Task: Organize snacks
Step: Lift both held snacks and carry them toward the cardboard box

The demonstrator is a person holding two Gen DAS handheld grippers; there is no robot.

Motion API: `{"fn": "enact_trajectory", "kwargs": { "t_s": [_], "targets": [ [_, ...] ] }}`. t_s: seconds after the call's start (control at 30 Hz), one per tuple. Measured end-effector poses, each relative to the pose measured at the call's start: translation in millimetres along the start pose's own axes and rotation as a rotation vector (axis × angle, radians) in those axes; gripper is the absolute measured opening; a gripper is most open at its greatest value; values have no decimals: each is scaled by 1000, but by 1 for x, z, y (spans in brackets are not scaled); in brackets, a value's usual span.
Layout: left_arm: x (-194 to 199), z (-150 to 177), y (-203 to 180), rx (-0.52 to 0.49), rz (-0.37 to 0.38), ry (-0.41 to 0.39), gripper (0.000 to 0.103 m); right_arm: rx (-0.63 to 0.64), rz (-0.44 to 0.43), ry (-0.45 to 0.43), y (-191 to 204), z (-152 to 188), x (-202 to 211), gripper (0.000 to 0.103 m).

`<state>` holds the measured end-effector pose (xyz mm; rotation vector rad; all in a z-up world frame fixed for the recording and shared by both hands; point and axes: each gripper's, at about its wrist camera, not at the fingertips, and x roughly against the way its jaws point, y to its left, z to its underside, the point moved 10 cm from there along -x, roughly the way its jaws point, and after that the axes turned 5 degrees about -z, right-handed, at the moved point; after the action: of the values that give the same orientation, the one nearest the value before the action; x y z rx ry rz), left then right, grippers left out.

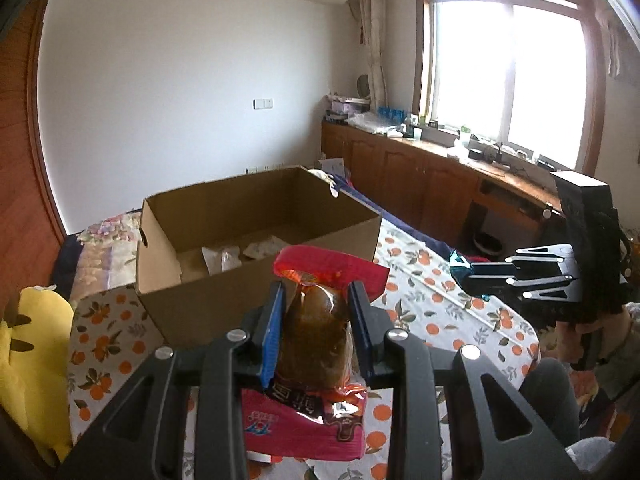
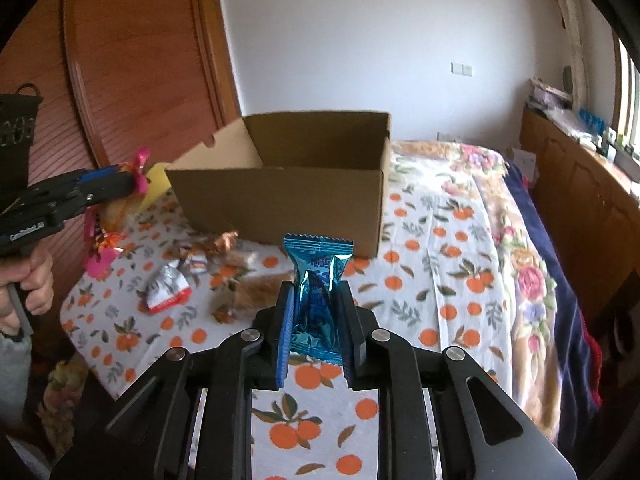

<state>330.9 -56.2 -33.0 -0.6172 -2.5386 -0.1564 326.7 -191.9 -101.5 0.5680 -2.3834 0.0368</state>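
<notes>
In the left wrist view my left gripper point(image 1: 318, 292) is shut on a red-and-pink snack packet point(image 1: 316, 336) with brown food showing through it, held above the orange-print cloth. An open cardboard box point(image 1: 256, 248) stands just beyond, with a couple of pale packets on its floor. My right gripper point(image 2: 316, 292) is shut on a shiny blue snack packet point(image 2: 318, 280), in front of the cardboard box point(image 2: 288, 196). From the side, the left gripper point(image 2: 132, 184) and the pink packet point(image 2: 100, 248) show at the left of the right wrist view. The right gripper point(image 1: 460, 268) appears at the right of the left wrist view.
Several loose snacks point(image 2: 180, 280) lie on the cloth point(image 2: 420, 280) left of the box. A yellow plush toy point(image 1: 32, 360) sits at the cloth's left edge. A wooden cabinet point(image 1: 420, 176) runs under the window. A person's hand point(image 2: 36, 280) grips the left handle.
</notes>
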Motion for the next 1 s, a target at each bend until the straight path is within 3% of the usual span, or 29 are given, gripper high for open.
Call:
{"fn": "enact_trajectory", "kwargs": {
  "t_s": [0.3, 1.0],
  "targets": [
    [-7, -27, 11, -1, -8, -47, 30, 31, -24, -26, 6, -24, -4, 18],
    [-81, -84, 81, 61, -7, -133, 30, 120, -45, -68, 9, -111, -57, 18]
  ]
}}
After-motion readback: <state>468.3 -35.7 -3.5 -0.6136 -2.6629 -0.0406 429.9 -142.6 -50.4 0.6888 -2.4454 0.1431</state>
